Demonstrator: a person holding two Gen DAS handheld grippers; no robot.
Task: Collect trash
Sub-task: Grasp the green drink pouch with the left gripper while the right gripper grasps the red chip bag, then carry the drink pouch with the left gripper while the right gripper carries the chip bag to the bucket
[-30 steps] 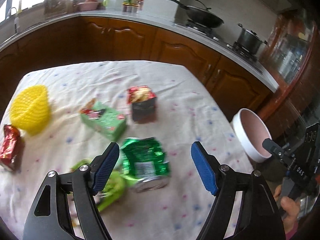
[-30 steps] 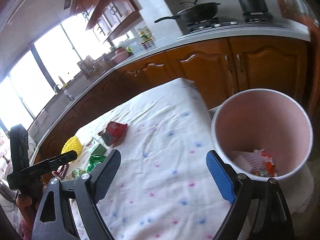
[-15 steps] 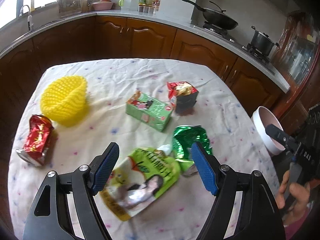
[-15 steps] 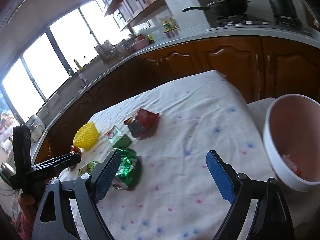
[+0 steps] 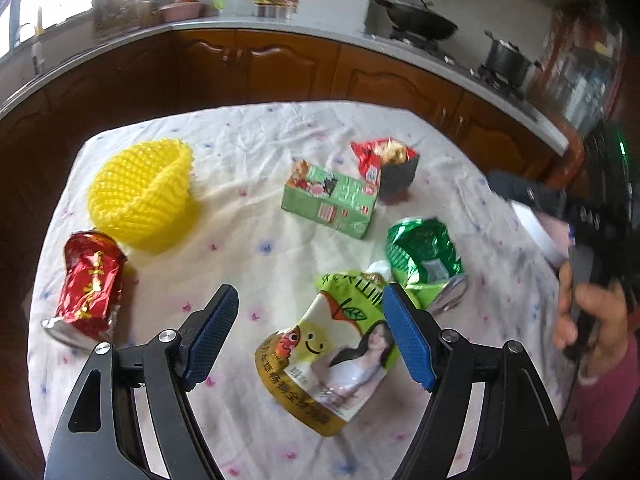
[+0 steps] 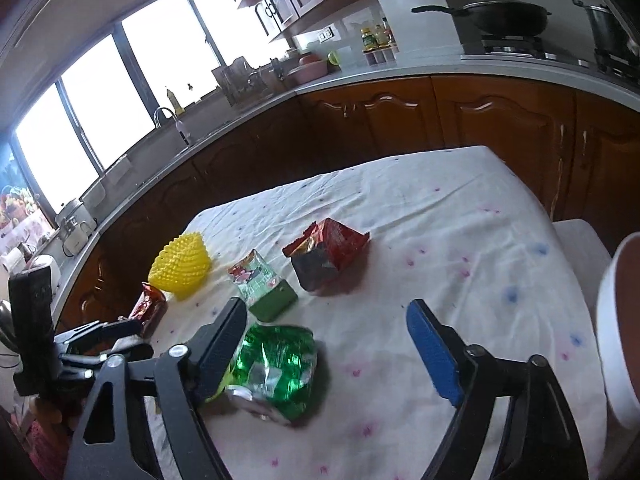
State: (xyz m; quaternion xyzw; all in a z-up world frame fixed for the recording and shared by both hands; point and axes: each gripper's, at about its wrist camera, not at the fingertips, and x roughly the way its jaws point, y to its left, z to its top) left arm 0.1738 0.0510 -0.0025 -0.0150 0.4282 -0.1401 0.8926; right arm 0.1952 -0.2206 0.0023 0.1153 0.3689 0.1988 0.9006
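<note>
On floral tablecloth (image 5: 248,248), green-yellow pouch (image 5: 336,356) — Chinese print, smiley, woman's photo

A: Table (image 5: 256,152) under a white cloth with small pink and blue specks. Wooden cabinets (image 6: 472,120) behind, pale counter (image 6: 400,70) on top.

B: On the stove?

A: Dark wok (image 5: 420,24), long handle to the left. Steel pot (image 5: 508,60) beside it, lidded.

B: Far end?

A: Bright windows (image 6: 100,112), a tap (image 6: 168,116) below. Bottles (image 6: 376,40) and a pink basin (image 6: 310,69) on the counter.

Left gripper (image 5: 308,334) agape, right gripper (image 6: 326,348) closing
</note>
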